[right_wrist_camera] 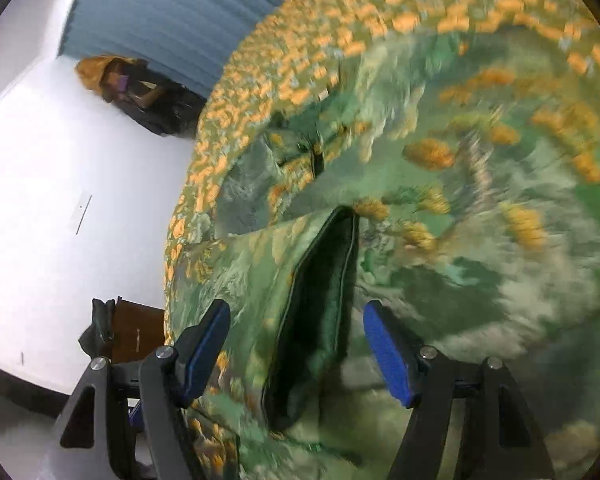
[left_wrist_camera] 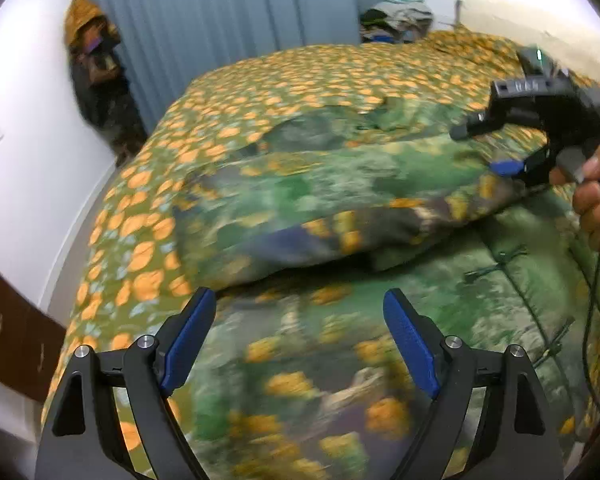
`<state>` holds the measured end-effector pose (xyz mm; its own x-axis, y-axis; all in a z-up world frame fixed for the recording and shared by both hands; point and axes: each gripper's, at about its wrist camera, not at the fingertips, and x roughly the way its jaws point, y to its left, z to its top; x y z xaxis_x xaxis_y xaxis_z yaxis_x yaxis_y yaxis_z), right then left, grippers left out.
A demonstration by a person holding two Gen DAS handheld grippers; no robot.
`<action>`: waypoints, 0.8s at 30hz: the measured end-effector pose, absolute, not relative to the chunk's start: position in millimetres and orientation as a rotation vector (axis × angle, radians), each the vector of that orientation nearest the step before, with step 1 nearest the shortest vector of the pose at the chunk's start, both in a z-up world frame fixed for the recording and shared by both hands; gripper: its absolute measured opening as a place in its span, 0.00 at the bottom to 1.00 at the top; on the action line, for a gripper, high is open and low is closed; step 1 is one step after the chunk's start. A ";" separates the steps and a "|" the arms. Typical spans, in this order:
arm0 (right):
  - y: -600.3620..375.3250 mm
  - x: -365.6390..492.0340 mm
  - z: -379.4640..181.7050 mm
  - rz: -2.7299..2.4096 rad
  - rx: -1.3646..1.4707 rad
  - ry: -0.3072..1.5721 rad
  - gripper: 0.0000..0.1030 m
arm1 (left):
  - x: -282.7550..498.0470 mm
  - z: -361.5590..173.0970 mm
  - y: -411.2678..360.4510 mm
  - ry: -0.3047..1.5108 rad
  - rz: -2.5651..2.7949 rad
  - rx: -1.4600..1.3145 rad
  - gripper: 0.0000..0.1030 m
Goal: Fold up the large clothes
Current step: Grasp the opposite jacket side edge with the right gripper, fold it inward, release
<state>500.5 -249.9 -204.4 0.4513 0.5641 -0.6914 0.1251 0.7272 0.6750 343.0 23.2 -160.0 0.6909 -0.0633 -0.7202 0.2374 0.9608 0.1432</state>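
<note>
A large green garment (left_wrist_camera: pixel 340 184) with yellow flower print lies on the bed, its upper part folded over into a thick bulge. My left gripper (left_wrist_camera: pixel 298 308) is open and empty just above the near part of the garment. My right gripper (left_wrist_camera: pixel 484 148) shows in the left wrist view at the right, held by a hand over the garment's edge, jaws apart. In the right wrist view my right gripper (right_wrist_camera: pixel 296 316) is open over the garment (right_wrist_camera: pixel 440 208), on either side of a dark green cuff or sleeve opening (right_wrist_camera: pixel 320 312).
The bed carries an olive sheet with orange flowers (left_wrist_camera: pixel 260 92). A clothes pile (left_wrist_camera: pixel 396 20) sits at the far end. Blue curtain (left_wrist_camera: pixel 220 12), white wall, hanging dark clothes (left_wrist_camera: pixel 100 80) at the left. A brown board (left_wrist_camera: pixel 12 332) stands beside the bed.
</note>
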 end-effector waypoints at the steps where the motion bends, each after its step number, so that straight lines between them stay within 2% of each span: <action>1: -242.7 506.1 -211.7 0.316 0.742 1.117 0.69 | 344.8 -159.9 29.6 0.798 -0.162 0.219 0.84; 2: -236.3 509.7 -216.5 0.313 0.739 1.137 0.67 | 346.9 -160.5 37.3 0.806 -0.151 0.198 0.84; 3: -232.4 510.7 -217.6 0.310 0.734 1.145 0.47 | 349.3 -162.0 44.2 0.814 -0.141 0.180 0.84; 5: -222.3 519.7 -212.2 0.305 0.676 1.159 0.15 | 353.2 -164.6 53.0 0.826 -0.122 0.161 0.84; 10: -218.2 554.3 -149.8 0.326 0.551 0.964 0.12 | 363.6 -162.2 69.2 0.834 -0.089 0.092 0.84; 13: -222.7 579.7 -127.9 0.310 0.476 0.912 0.12 | 373.3 -158.5 70.4 0.837 -0.085 0.068 0.84; 15: -226.2 591.0 -134.2 0.277 0.445 0.932 0.12 | 380.1 -156.7 69.6 0.840 -0.083 0.068 0.84; 22: -239.8 595.7 -207.1 0.168 0.368 1.065 0.12 | 415.8 -154.2 69.5 0.889 -0.109 0.028 0.84; 24: -243.9 590.6 -214.8 0.168 0.380 1.054 0.16 | 431.0 -152.8 67.7 0.905 -0.122 0.023 0.84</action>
<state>590.6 -243.9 -214.8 0.4885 0.3138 -0.8142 0.0454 0.9227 0.3829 431.0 67.7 -152.8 0.6114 -0.0958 -0.7855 0.1152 0.9928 -0.0315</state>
